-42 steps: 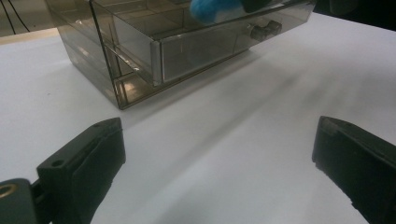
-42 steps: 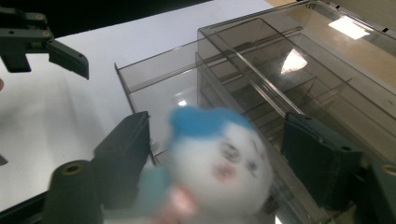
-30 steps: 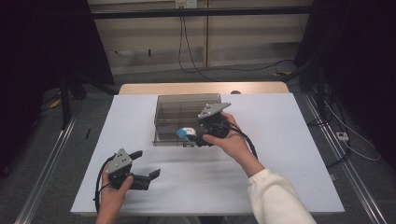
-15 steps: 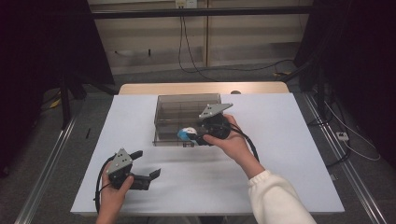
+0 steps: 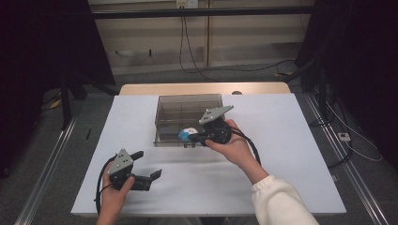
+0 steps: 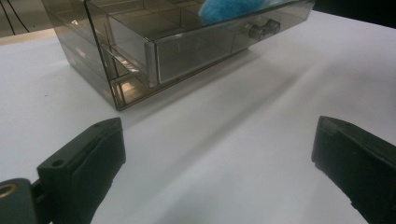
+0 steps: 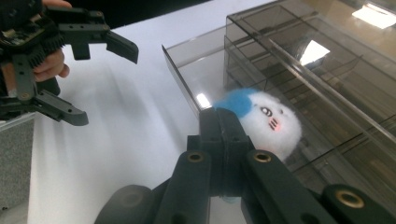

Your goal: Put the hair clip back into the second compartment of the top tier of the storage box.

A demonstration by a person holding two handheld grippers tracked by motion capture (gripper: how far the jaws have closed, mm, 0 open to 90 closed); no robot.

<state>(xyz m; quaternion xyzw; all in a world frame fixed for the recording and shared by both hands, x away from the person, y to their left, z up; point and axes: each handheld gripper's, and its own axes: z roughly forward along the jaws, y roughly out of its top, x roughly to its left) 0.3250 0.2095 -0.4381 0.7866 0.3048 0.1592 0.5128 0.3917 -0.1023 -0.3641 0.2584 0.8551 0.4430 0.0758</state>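
A smoky clear plastic drawer box (image 5: 164, 117) stands at the middle of the white table. Its top drawer (image 7: 184, 74) is pulled out toward me. A white plush toy with a blue patch (image 7: 271, 123) hangs in that open drawer, and my right gripper (image 7: 219, 119) is shut on its edge. From above, the toy (image 5: 187, 135) sits at the box's front, just left of the right gripper (image 5: 193, 137). My left gripper (image 5: 149, 164) rests open at the front left of the table, nothing between its jaws. Its own view faces the box (image 6: 140, 46) and the toy (image 6: 233, 7).
A small knob (image 6: 261, 29) sticks out of the drawer front. Bare white tabletop (image 5: 291, 140) lies to the right of the box and in front of it. Cables run over the floor behind the table. The left gripper (image 7: 105, 84) is in the right gripper view, well apart.
My right gripper has shifted slightly toward the box with the plush toy. The left gripper has stayed put.
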